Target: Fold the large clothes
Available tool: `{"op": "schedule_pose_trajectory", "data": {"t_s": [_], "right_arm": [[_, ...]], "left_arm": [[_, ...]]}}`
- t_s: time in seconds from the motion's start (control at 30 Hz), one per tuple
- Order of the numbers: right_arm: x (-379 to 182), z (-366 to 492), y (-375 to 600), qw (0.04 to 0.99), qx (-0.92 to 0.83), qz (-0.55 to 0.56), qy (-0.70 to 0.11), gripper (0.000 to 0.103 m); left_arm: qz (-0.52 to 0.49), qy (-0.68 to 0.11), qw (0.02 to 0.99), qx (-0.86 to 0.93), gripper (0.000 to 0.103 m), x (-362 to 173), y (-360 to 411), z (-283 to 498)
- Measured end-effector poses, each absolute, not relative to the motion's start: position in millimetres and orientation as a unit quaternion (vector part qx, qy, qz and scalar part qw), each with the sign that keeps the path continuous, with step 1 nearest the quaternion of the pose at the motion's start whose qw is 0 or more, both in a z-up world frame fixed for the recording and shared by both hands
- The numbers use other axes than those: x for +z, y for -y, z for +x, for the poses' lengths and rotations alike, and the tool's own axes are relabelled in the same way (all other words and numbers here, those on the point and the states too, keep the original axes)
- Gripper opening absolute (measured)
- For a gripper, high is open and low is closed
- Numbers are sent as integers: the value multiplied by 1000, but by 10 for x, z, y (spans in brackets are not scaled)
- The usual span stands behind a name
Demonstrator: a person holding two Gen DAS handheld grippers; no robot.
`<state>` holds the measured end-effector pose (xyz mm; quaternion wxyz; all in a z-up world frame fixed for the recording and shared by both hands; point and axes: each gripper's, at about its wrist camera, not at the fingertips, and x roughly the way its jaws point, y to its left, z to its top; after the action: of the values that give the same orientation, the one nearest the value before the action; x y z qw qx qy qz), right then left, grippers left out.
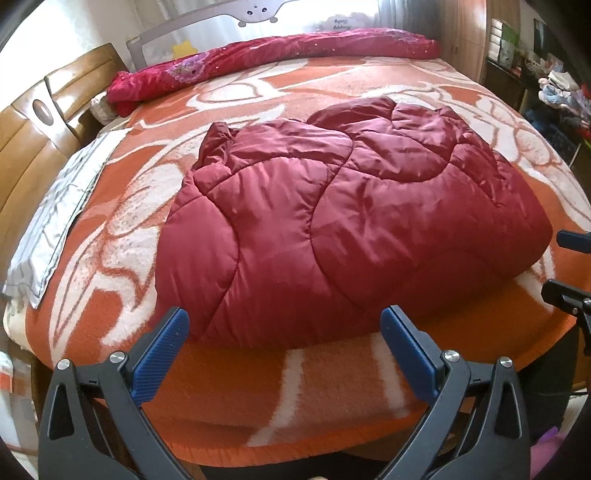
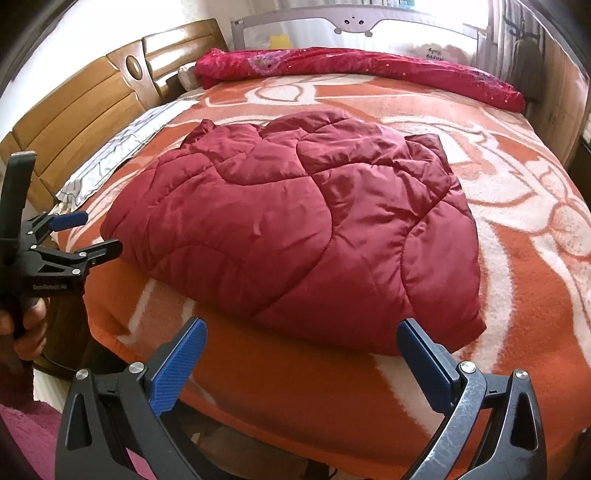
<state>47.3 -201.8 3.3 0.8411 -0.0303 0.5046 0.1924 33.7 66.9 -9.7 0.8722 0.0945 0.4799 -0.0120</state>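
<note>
A dark red quilted padded coat [image 1: 332,221] lies folded in a thick bundle on the orange-and-white blanket of the bed [image 1: 236,398]; it also shows in the right wrist view [image 2: 295,229]. My left gripper [image 1: 284,325] is open and empty, just short of the coat's near edge, above the bed's front edge. My right gripper [image 2: 303,336] is open and empty, also just short of the coat's near edge. The left gripper shows at the left edge of the right wrist view [image 2: 85,236], held in a hand, open.
A rolled red floral quilt [image 1: 266,62] lies along the far side by a grey bed rail [image 2: 354,18]. A grey-white pillow [image 1: 55,221] and wooden headboard [image 1: 33,147] are at the left. Cluttered shelves [image 1: 554,92] stand to the right.
</note>
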Motion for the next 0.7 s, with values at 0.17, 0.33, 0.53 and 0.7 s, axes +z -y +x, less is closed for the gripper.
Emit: {"op": "schedule_pose_trajectory", "data": {"t_s": [0.17,0.33,0.53,0.7], "right_arm": [[104,549,2020,845,194,-34,-498,103],[131,646,2027,845,194,-40,-497,103],[127,753,2026,842,196,-37,-501,103],[133,826,2000,841,199,-38,-502,103]], "left_arm": [[92,-476,874,-12,103,-61,-645,398],[99,-472,876,-13,103,-28,-588,449],[98,-470,877,-14,103,0,-556,522],[97,-473,876,-19,103,-9,-542,565]]}}
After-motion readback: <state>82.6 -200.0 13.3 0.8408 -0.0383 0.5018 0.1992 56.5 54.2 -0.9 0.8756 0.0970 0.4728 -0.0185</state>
